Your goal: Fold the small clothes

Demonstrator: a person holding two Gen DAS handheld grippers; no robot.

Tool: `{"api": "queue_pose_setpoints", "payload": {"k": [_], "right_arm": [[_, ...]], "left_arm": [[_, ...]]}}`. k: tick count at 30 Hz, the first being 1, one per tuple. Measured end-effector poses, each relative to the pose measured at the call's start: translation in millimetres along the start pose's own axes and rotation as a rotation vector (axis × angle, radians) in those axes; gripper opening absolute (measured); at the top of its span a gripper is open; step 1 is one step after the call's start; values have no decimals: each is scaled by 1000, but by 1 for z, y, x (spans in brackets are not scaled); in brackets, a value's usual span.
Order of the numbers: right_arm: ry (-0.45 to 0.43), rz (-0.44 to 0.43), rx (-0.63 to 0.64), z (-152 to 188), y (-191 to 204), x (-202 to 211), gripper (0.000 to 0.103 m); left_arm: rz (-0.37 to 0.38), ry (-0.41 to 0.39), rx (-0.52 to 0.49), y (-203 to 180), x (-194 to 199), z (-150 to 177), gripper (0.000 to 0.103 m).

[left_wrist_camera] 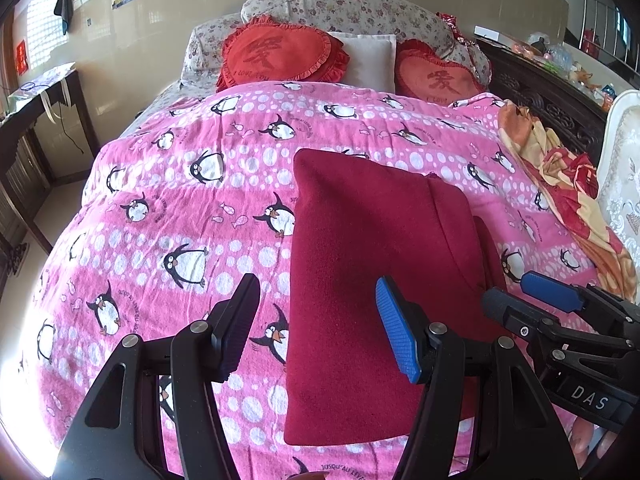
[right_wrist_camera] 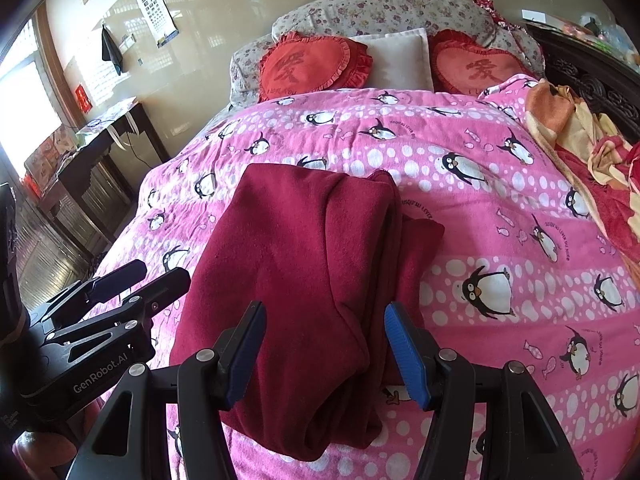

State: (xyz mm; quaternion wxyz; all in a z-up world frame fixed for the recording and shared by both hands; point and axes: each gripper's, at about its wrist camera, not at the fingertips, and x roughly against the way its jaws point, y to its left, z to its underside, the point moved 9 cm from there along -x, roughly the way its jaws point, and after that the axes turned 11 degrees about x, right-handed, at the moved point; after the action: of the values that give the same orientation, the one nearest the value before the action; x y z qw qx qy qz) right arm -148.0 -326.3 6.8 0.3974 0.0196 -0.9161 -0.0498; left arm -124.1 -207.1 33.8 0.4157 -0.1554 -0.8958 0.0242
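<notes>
A dark red garment lies folded lengthwise into a long strip on the pink penguin blanket. In the right wrist view the garment shows overlapping folded layers along its right side. My left gripper is open and empty, hovering over the garment's left edge near its near end. My right gripper is open and empty above the garment's near end. Each gripper also shows in the other's view: the right one at the garment's right edge, the left one at its left edge.
Two red heart cushions and a white pillow lie at the head of the bed. An orange and red blanket is bunched along the right side by a dark carved headboard. A dark desk stands left of the bed.
</notes>
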Motion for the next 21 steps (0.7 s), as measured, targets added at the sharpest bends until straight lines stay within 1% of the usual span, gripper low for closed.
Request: {"api": "queue_pose_setpoints", "payload": {"k": [12, 21], "right_arm": [[3, -5, -3, 2, 0, -3, 59], [10, -9, -4, 3, 2, -4, 59]], "left_arm": [[0, 5, -14, -3, -2, 3, 61], [6, 0, 7, 1, -3, 1, 61]]}}
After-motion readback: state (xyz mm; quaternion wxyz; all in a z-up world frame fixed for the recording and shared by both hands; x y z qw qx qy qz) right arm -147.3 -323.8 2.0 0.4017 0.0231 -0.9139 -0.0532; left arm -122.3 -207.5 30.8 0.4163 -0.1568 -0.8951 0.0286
